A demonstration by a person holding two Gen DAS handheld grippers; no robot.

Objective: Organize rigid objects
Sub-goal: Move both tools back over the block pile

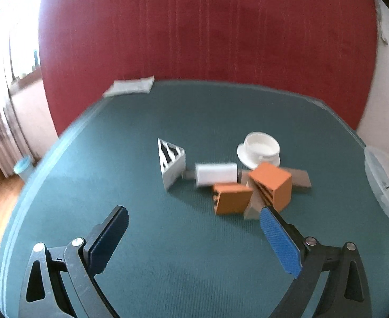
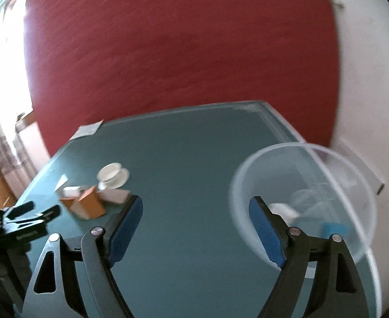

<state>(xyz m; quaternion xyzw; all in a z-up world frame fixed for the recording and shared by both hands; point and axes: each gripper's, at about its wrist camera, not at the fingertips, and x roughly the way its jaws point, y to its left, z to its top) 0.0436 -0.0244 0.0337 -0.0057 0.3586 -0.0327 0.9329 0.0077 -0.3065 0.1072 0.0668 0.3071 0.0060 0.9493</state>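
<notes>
Both grippers are empty on my end. Left gripper [image 1: 194, 213] has its jaws spread wide over bare green table [image 1: 146, 251], nothing between the pads. Right gripper [image 2: 195, 202] is also spread apart, nothing clamped, with its right finger sitting in front of the clear plastic tub [image 2: 353, 175].

Using the white cup on its saucer [image 1: 260, 148] as the landmark, in the left wrist view:
- White cylinder [image 1: 217, 174] lies on its side just in front and left of the cup.
- White triangular wedge with black stripes [image 1: 171, 161] stands left of the cup, just past the cylinder, not clearly touching it.
- Two orange blocks sit in front of the cup: the taller one [image 1: 272, 185] is tilted, the lower one [image 1: 231, 198] is just left of it, touching or nearly so.
- Brown-grey pieces [image 1: 301, 180] are jammed under and behind the orange blocks; I can't tell how many.
- Folded white cloth or paper [image 1: 129, 86] is at the far left table corner, well away from the cup.

The tub is well right of the cup, at the table's right edge. It holds something white [image 2: 284, 210] and something light blue [image 2: 335, 229]; too blurred to identify.
</notes>
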